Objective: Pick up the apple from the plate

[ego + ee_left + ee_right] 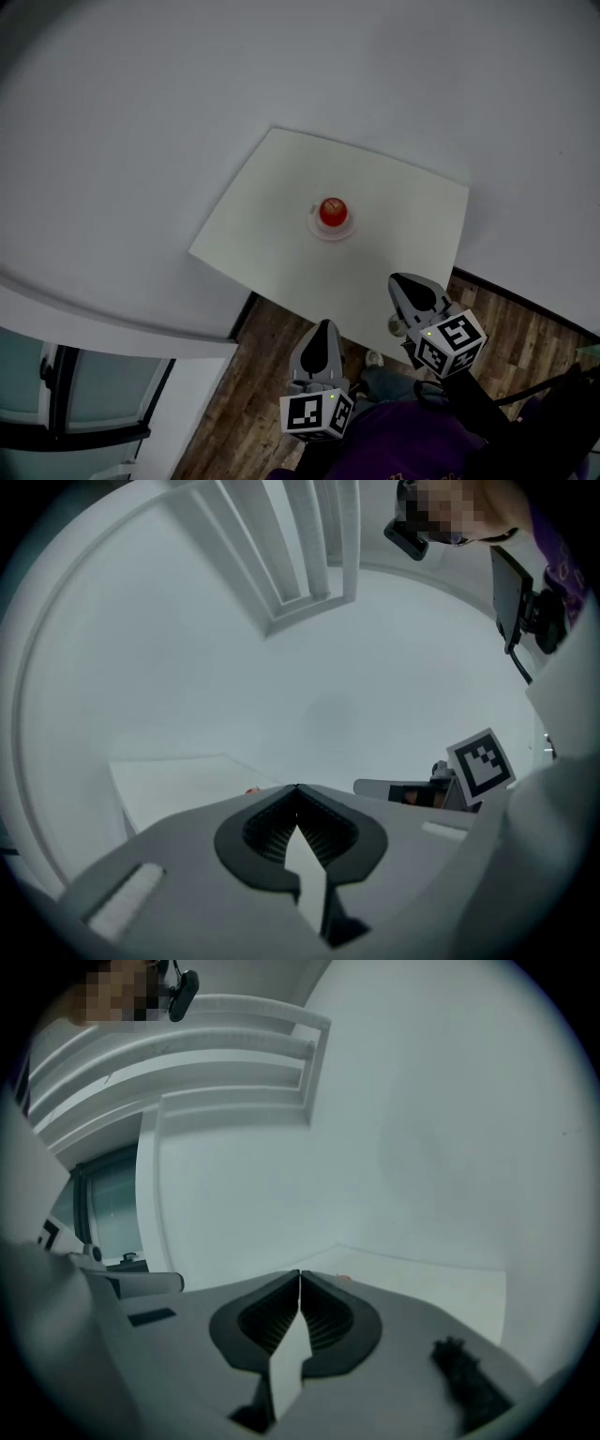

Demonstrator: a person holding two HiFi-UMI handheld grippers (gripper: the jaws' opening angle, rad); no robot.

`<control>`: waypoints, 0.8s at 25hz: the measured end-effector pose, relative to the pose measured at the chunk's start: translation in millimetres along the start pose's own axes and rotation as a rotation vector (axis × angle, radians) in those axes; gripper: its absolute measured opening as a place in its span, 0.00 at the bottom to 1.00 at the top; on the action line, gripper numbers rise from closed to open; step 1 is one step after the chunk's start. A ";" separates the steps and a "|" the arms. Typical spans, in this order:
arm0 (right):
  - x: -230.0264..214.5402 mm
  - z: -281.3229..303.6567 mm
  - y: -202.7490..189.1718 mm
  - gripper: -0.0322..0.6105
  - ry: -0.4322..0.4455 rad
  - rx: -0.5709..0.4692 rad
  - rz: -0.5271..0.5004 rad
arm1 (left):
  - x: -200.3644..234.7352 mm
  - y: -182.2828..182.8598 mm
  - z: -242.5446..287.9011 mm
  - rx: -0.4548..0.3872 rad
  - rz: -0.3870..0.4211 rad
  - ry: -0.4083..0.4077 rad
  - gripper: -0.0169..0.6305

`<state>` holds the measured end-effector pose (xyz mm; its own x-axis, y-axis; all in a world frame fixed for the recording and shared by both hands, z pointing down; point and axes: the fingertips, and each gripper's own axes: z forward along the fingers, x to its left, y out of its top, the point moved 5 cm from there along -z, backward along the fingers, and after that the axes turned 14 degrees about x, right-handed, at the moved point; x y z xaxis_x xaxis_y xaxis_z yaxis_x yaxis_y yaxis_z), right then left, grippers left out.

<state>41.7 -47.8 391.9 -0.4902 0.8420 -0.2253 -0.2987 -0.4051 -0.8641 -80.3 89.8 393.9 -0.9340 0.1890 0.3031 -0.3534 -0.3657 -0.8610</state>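
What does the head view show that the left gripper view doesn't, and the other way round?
Head view only: the apple whole on its plate, the wood floor, and the left claw and right claw from above.
Left gripper view only: the left claw's jaws close up, together with nothing between them, and white slats overhead.
Both: the white table and the marker cube on the right claw. The left gripper view catches at most a red sliver where the apple would be.

Dim, flat, cool grey light, soft faint shadows, strong fisheye bending and dark vignetted edges, slight softness throughout
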 end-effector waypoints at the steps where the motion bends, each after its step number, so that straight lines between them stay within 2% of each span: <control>1: -6.3 4.2 4.3 0.07 0.001 0.000 0.001 | 0.6 3.9 9.7 0.003 0.006 0.004 0.04; 4: -25.4 16.0 14.5 0.07 0.003 0.001 0.002 | 1.9 13.6 37.9 0.008 0.015 0.008 0.05; 9: -53.9 29.4 24.9 0.07 -0.017 -0.007 0.020 | 10.5 22.1 83.2 0.045 0.009 0.007 0.14; 12: -63.3 33.2 26.2 0.07 -0.040 -0.004 0.042 | 18.5 26.4 108.7 0.086 0.035 -0.003 0.22; 16: -75.3 41.2 30.0 0.07 -0.074 -0.002 0.072 | 25.3 40.4 137.6 0.121 0.067 -0.030 0.23; 20: -85.0 50.0 35.0 0.07 -0.106 -0.005 0.091 | 33.7 46.0 163.5 0.147 0.113 -0.044 0.29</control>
<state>32.0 -151.3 403.3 -0.5986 0.7595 -0.2546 -0.2451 -0.4762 -0.8445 -136.6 -69.7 431.4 -0.9685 0.1003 0.2280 -0.2467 -0.5121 -0.8227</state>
